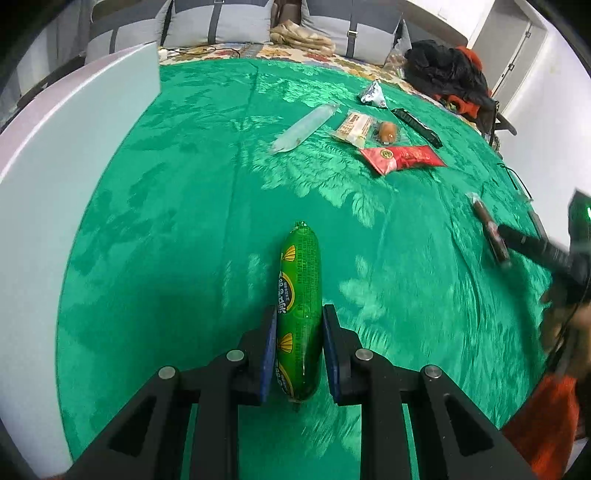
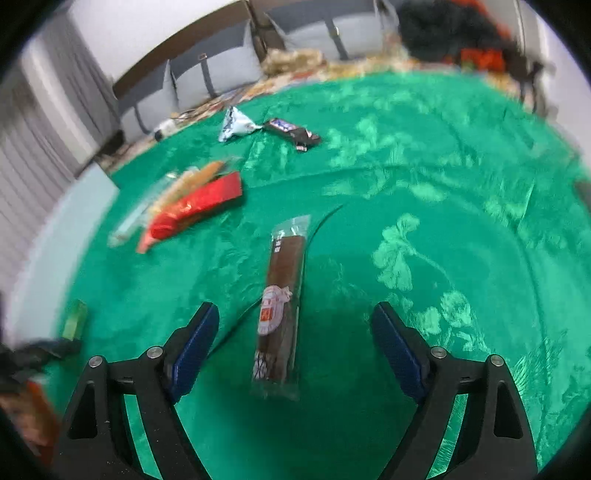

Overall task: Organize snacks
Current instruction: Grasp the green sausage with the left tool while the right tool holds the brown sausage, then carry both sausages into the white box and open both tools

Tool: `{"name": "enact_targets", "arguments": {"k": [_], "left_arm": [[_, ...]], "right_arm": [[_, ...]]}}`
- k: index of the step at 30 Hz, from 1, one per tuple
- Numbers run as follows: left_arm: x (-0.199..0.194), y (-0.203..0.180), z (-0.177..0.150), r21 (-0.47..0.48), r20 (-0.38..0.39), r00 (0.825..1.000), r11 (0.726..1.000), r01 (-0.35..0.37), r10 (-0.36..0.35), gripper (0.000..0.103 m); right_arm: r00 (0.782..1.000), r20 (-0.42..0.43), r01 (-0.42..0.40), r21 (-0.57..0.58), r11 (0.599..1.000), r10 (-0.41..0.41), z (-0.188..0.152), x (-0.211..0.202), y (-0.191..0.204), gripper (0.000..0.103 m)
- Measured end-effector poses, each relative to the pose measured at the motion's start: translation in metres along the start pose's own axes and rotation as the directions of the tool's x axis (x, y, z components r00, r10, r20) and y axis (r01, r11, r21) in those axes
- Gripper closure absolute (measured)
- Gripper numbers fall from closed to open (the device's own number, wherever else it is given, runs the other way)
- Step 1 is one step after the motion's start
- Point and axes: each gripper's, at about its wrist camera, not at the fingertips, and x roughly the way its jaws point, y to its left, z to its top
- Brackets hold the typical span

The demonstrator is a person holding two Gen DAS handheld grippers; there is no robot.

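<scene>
Left tongs [image 1: 300, 325]: pressed onto the green sausage [image 1: 299, 314], one blue pad on each side of its lower half; the sausage pointed away from the camera and seemed to lie on the green cloth [image 1: 184, 221].
Right tongs [image 2: 294, 328]: spread wide, both pads clear of the brown bar [image 2: 282, 306], which lay lengthwise between them without touching either.
Brown bar: in a clear wrapper with a pale label near its middle, flat on the cloth; in the left view it lay at the right side, just beside the right tongs' dark, blurred body.
Snack group: well beyond the sausage, toward the far right of the cloth, lay a long clear packet [image 1: 304, 127], a beige wafer pack [image 1: 352, 127], a small orange snack [image 1: 388, 133] and a red pack [image 1: 402, 158], close together.
Far snacks: a silver pouch [image 1: 373, 95] and a dark bar [image 1: 417, 127] lay behind that group, near each other.
White board [image 1: 74, 166]: stood along the left edge of the cloth.
Bench: whether a bench or a bed carried the cloth could not be told.
Background: grey cushions [image 1: 221, 26] behind the far edge, and a black and orange heap [image 1: 454, 74] at the far right corner.
Blur: the right view was smeared, most at the snack group.
</scene>
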Motion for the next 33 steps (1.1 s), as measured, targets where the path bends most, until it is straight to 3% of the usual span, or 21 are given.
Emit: {"name": "enact_targets", "arguments": {"k": [3,6,7,8,10,11,13,14,17,20,26,30,33], "left_arm": [[-0.007,0.003,-0.009,0.005,0.013,1.0,1.0,-0.003,0.002,0.08],[-0.018,0.005,-0.009,-0.005,0.034,0.999,1.0,0.018,-0.018,0.08],[-0.023,0.007,-0.008,-0.009,0.045,0.999,1.0,0.025,-0.024,0.08],[-0.03,0.008,-0.007,-0.012,0.058,0.998,0.999,0.031,-0.03,0.08],[-0.045,0.01,-0.006,-0.02,0.086,0.995,0.999,0.044,-0.042,0.08],[-0.052,0.012,-0.005,-0.025,0.099,0.994,0.998,0.05,-0.047,0.08],[-0.067,0.015,-0.005,-0.034,0.124,0.991,0.998,0.057,-0.052,0.08],[-0.076,0.019,-0.005,-0.041,0.139,0.989,0.997,0.061,-0.055,0.08],[-0.096,0.027,-0.006,-0.062,0.174,0.982,0.995,0.079,-0.067,0.08],[-0.115,0.038,-0.005,-0.083,0.206,0.975,0.992,0.095,-0.077,0.08],[-0.156,0.077,0.002,-0.176,0.275,0.956,0.973,0.149,-0.097,0.08],[-0.19,0.119,0.014,-0.227,0.344,0.938,0.967,0.118,-0.034,0.08],[-0.204,0.155,0.02,-0.257,0.356,0.932,0.966,0.021,0.074,0.08]], "right_arm": [[0.991,-0.123,0.05,0.045,0.998,-0.044,0.015,0.002,0.0,0.018],[0.974,-0.194,0.115,-0.031,0.993,-0.119,0.024,0.014,0.026,0.02],[0.968,-0.197,0.146,-0.057,0.988,-0.154,0.026,0.019,0.034,0.026],[0.961,-0.202,0.177,-0.08,0.981,-0.19,0.027,0.024,0.043,0.045],[0.935,-0.221,0.26,-0.109,0.959,-0.279,0.028,0.035,0.055,0.064],[0.927,-0.231,0.279,-0.107,0.954,-0.297,0.028,0.037,0.055,0.065],[0.916,-0.245,0.301,-0.102,0.948,-0.318,0.029,0.039,0.06,0.084],[0.913,-0.258,0.3,-0.097,0.949,-0.315,0.029,0.039,0.06,0.084],[0.923,-0.265,0.273,-0.062,0.96,-0.28,0.027,0.031,0.057,0.085],[0.948,-0.24,0.213,-0.008,0.977,-0.208,0.027,0.013,0.059,0.085],[0.987,-0.162,-0.007,-0.023,1.0,0.004,0.039,-0.029,0.133,0.085],[0.976,-0.136,-0.179,-0.072,0.981,0.168,0.05,-0.038,0.211,0.085],[0.95,-0.131,-0.299,-0.119,0.947,0.284,0.054,-0.041,0.278,0.085]]}}
